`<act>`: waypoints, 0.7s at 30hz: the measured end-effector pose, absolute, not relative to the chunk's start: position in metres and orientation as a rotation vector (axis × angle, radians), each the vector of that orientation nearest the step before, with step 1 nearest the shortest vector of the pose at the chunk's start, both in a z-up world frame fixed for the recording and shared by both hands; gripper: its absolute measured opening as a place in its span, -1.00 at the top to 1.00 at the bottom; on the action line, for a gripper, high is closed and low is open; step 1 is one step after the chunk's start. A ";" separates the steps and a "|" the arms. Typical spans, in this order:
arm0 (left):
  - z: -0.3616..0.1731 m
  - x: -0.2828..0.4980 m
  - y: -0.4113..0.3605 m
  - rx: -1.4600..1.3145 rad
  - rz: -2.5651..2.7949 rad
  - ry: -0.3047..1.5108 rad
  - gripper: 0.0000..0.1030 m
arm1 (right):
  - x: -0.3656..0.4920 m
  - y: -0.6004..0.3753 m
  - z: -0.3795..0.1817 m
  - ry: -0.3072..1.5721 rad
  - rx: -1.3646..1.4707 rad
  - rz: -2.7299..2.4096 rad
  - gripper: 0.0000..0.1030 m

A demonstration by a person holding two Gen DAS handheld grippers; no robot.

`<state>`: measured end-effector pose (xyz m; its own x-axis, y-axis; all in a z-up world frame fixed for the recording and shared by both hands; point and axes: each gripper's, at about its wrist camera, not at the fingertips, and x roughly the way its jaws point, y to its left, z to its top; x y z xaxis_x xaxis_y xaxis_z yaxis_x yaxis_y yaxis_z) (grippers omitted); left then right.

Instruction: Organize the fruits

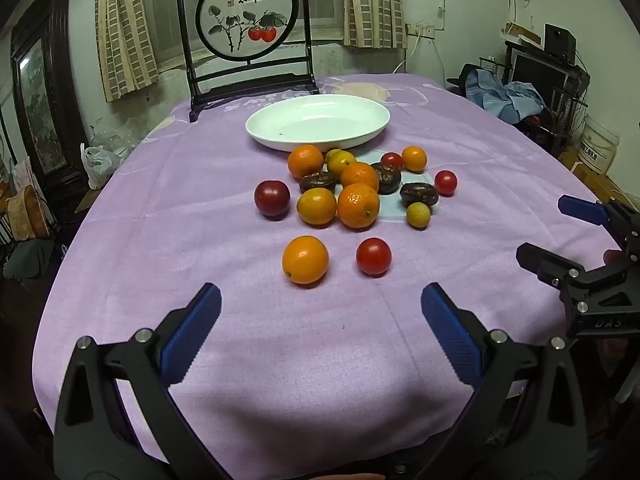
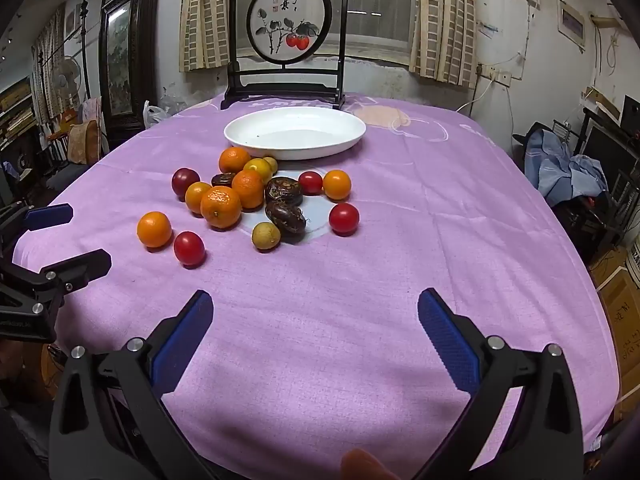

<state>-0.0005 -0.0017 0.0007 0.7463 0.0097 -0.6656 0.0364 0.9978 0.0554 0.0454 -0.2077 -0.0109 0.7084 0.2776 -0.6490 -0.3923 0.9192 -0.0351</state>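
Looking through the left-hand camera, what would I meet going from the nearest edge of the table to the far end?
Left hand-held gripper, open → lone orange → the clustered fruit → white plate → framed persimmon painting.

Bare purple cloth (image 1: 304,352) lies open up to the fruit cluster (image 1: 352,188), which blocks the white dish (image 1: 318,122).

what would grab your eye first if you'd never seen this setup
The cluster of fruits in orange, red and dark brown, scattered mid-table on the purple tablecloth. Just behind it sits an empty white plate, and behind that a dark-framed round painting of red fruit. Both tongs, left and right, stand open over bare cloth nearest the cameras.
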 end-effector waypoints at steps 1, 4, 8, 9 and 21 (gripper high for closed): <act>0.001 -0.001 -0.002 0.065 -0.015 0.729 -0.96 | 0.045 -0.208 -0.011 0.693 -0.176 0.375 -0.97; 0.001 -0.001 -0.003 0.063 -0.011 0.730 -0.96 | 0.046 -0.209 -0.011 0.695 -0.176 0.375 -0.97; 0.002 0.002 -0.003 0.068 -0.023 0.729 -0.96 | 0.046 -0.208 -0.011 0.694 -0.180 0.377 -0.97; 0.002 0.002 -0.004 0.069 -0.023 0.730 -0.96 | 0.046 -0.207 -0.012 0.694 -0.181 0.378 -0.97; 0.003 -0.003 -0.002 0.070 -0.017 0.721 -0.96 | 0.045 -0.206 -0.014 0.692 -0.173 0.380 -0.97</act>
